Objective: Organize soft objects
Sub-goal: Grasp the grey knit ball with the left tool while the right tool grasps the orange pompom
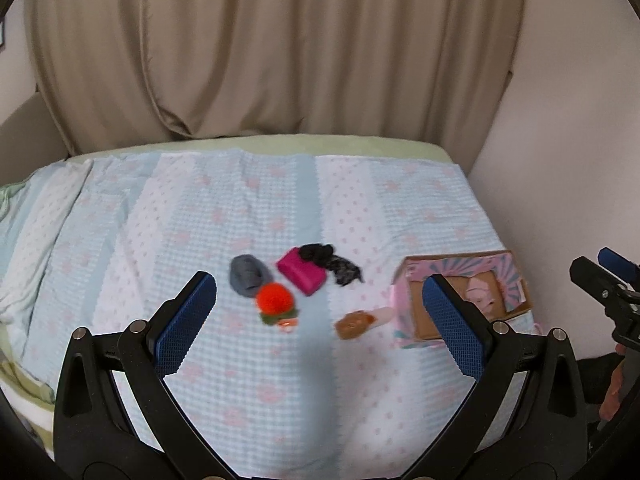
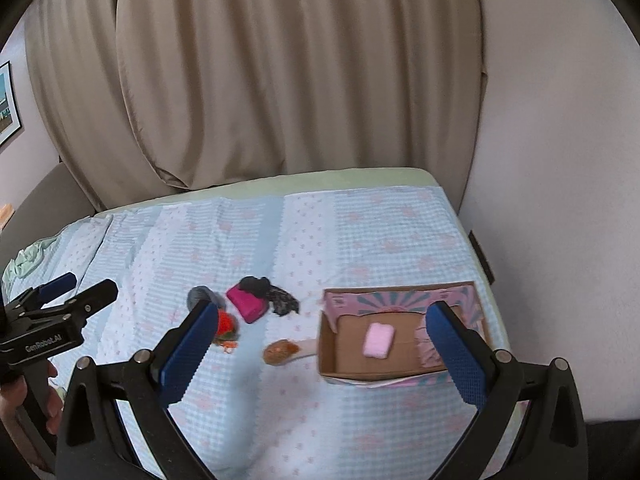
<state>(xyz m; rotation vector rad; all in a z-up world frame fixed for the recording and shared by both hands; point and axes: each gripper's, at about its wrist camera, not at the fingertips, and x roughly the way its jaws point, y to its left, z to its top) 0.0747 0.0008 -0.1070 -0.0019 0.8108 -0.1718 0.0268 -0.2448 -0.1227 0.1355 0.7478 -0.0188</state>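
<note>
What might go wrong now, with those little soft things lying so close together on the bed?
The orange pompom touches the grey bundle, so a grab may snag both. The black lacy fabric drapes against the magenta block and could drag along. The cardboard box may slide on the soft quilt.

Left gripper (image 1: 320,320) wide open above bedspread (image 1: 200,220), soft items mid-bed, pink box (image 1: 460,276) at right

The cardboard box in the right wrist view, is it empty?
No, a pale pink sponge lies on the floor of the cardboard box.
</note>
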